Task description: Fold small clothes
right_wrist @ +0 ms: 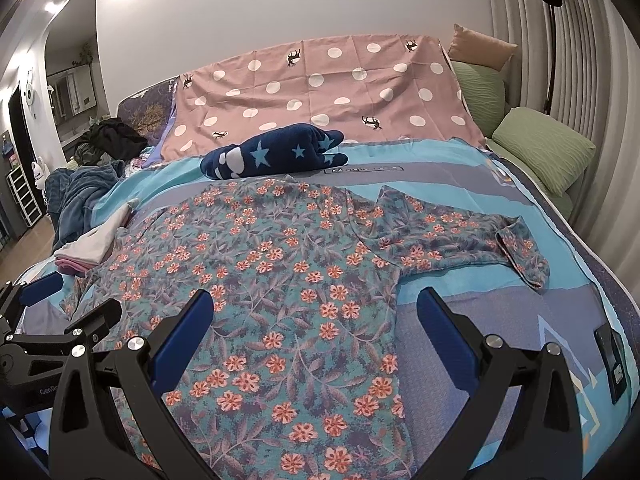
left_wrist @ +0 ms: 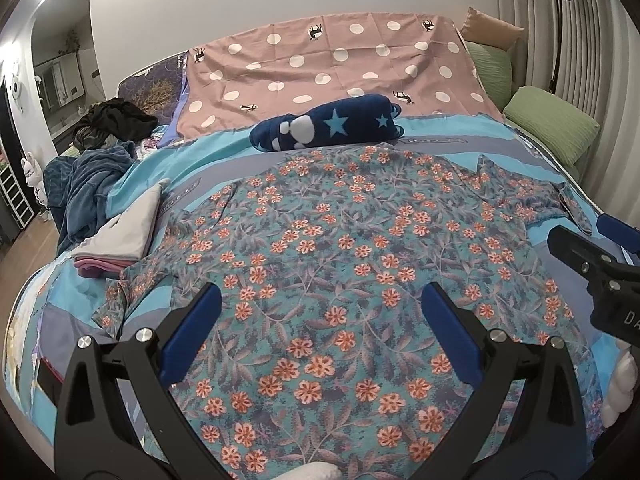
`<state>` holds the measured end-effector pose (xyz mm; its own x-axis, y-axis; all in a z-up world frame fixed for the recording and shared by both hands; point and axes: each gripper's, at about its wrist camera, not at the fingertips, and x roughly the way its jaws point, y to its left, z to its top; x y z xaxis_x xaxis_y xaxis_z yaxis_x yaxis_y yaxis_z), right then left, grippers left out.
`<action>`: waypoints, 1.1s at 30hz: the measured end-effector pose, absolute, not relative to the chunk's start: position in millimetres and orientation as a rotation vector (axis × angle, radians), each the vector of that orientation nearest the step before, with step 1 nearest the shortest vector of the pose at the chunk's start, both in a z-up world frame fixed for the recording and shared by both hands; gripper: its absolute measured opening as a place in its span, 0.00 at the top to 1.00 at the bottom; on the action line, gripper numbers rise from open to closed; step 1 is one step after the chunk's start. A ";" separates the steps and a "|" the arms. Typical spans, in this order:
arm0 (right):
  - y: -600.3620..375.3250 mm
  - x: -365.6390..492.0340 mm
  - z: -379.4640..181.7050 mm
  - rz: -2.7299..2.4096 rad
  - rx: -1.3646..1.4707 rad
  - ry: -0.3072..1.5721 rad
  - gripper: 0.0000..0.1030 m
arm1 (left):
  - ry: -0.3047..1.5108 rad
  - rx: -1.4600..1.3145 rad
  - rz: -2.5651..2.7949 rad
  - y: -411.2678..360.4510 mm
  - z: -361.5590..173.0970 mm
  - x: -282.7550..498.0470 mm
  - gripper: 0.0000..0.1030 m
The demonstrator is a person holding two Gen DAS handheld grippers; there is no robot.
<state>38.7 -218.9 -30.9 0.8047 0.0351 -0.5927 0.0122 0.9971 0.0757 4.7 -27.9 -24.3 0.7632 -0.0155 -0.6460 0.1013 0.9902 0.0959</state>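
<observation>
On the bed (right_wrist: pixel 460 184), which has a blue and grey cover, the floral shirt (left_wrist: pixel 340 264) lies spread flat with its sleeves out to both sides. Beyond its collar rests a rolled navy blanket with stars (left_wrist: pixel 328 126). A small stack of folded clothes (left_wrist: pixel 120 244) sits just beside the shirt's left sleeve. The left gripper (left_wrist: pixel 320 340) and the right gripper (right_wrist: pixel 314 334) hang above the shirt, both with jaws wide apart and holding nothing.
</observation>
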 end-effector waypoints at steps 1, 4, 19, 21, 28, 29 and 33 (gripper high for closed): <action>-218.9 38.5 -31.0 0.012 0.078 0.636 0.01 | 0.700 0.127 -0.064 -27.9 -24.4 4.6 0.02; -219.1 38.8 -30.8 0.013 0.076 0.636 0.01 | 0.700 0.127 -0.065 -27.8 -24.9 4.6 0.02; -218.7 39.4 -32.2 0.011 0.074 0.642 0.01 | 0.681 0.113 -0.063 -26.1 -27.0 4.8 0.02; -219.1 39.4 -32.2 0.010 0.075 0.642 0.01 | 0.680 0.109 -0.058 -23.5 -28.2 5.4 0.02; -219.4 40.1 -33.5 0.012 0.075 0.646 0.01 | 0.674 0.080 -0.045 -12.3 -30.4 6.5 0.02; -219.3 40.1 -34.1 0.013 0.074 0.647 0.01 | 0.679 0.082 -0.045 -11.5 -31.0 7.0 0.02; -216.1 42.0 -36.5 0.015 0.066 0.654 0.01 | 0.702 0.099 -0.052 -10.2 -34.3 8.4 0.02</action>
